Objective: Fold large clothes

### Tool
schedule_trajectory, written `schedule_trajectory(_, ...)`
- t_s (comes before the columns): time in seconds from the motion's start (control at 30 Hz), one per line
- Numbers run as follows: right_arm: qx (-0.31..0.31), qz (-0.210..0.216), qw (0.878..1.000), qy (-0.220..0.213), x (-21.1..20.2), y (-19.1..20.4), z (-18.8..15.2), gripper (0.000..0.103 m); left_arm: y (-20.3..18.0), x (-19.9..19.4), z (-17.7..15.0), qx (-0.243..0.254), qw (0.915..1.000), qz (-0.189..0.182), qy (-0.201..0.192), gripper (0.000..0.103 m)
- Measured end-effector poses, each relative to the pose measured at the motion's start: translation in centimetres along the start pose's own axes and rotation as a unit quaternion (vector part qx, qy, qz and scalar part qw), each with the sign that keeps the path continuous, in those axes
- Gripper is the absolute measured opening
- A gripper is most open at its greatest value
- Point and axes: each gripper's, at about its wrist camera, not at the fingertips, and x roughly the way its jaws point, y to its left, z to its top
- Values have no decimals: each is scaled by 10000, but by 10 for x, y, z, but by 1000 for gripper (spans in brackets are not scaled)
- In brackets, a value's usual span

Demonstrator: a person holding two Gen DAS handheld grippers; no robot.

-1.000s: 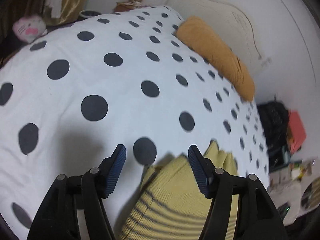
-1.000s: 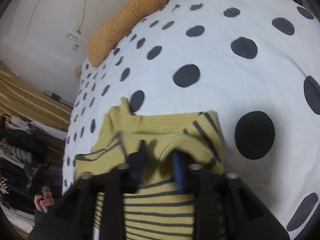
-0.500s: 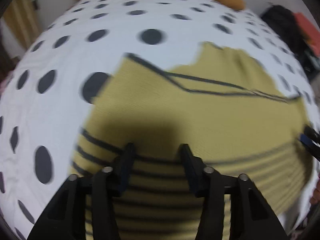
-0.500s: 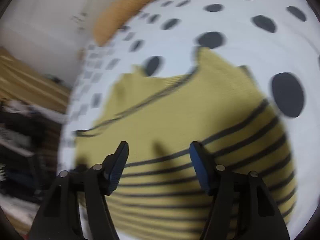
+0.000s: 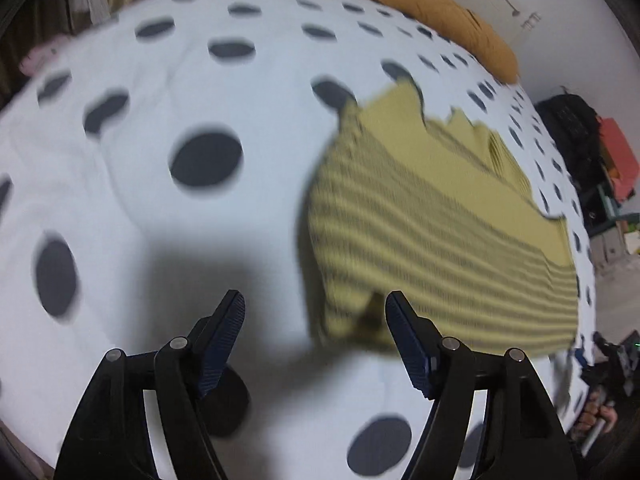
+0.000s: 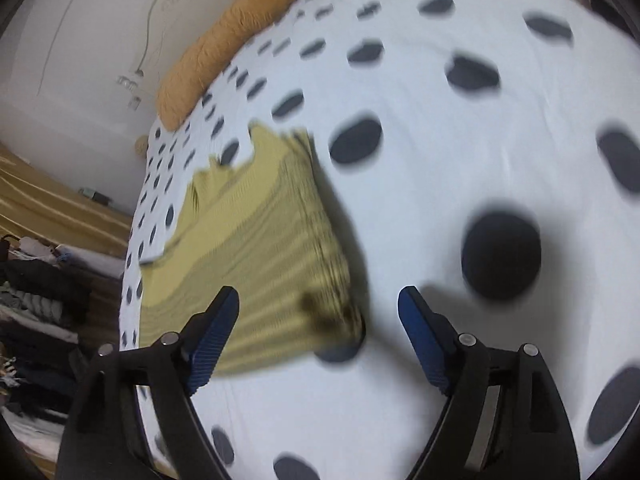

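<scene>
Folded yellow striped sweater (image 5: 432, 224) lies on the polka-dot bed (image 5: 160, 92), between your two tools.

Its long axis runs left to right. Your left tool (image 5: 316, 336) frames its near left corner, your right tool (image 6: 320, 328) its near right corner. Both have just opened wide, gripping nothing; half a second ago they hovered over the sweater's middle.

ribbed knit sweater (image 5: 432, 216), smooth cotton bedspread (image 5: 160, 80), fuzzy pillow (image 6: 224, 48)
</scene>
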Motion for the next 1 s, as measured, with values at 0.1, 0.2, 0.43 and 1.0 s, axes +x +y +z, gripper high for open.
schedule_trajectory(0.1,278,349,9986,277,22,-14,-27,83,0,23,-21,-375,9974,-576,223,73)
schedule_trajectory(0.2,437,735,9961,235,50,-8,-26,82,-14,31,-14,-411,9957,-832,38,74)
schedule_trajectory(0.43,487,757,9959,-49,101,17,11,80,-42,70,45,-499,9966,-647,-104,78)
schedule_trajectory(1.0,896,2211,9708,-237,19,60,-11,34,-49,-36,35,-466,9895,-1277,-500,21)
